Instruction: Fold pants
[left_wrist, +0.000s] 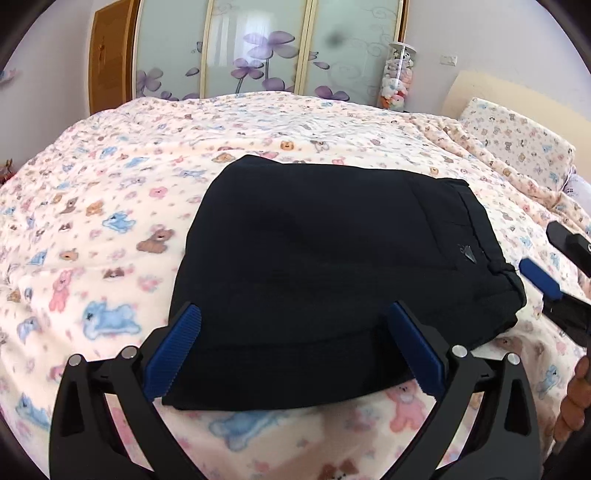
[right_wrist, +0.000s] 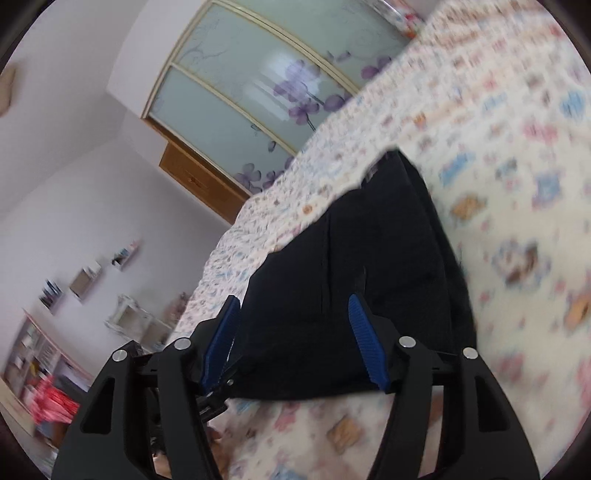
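The black pants (left_wrist: 332, 266) lie folded into a compact rectangle on the bed, waistband at the right side. My left gripper (left_wrist: 295, 314) is open, its blue pads spread over the near edge of the pants, holding nothing. My right gripper (left_wrist: 543, 266) shows at the right edge of the left wrist view, just beyond the waistband. In the right wrist view the pants (right_wrist: 369, 258) stretch away from my right gripper (right_wrist: 295, 314), which is open over their near end, with nothing between the pads. That view is tilted and blurred.
The bed is covered by a cream blanket with teddy-bear print (left_wrist: 110, 221). A pillow (left_wrist: 517, 144) lies at the far right. A wardrobe with flowered glass doors (left_wrist: 258, 48) stands behind the bed. Shelves (right_wrist: 85, 280) line the wall at the left.
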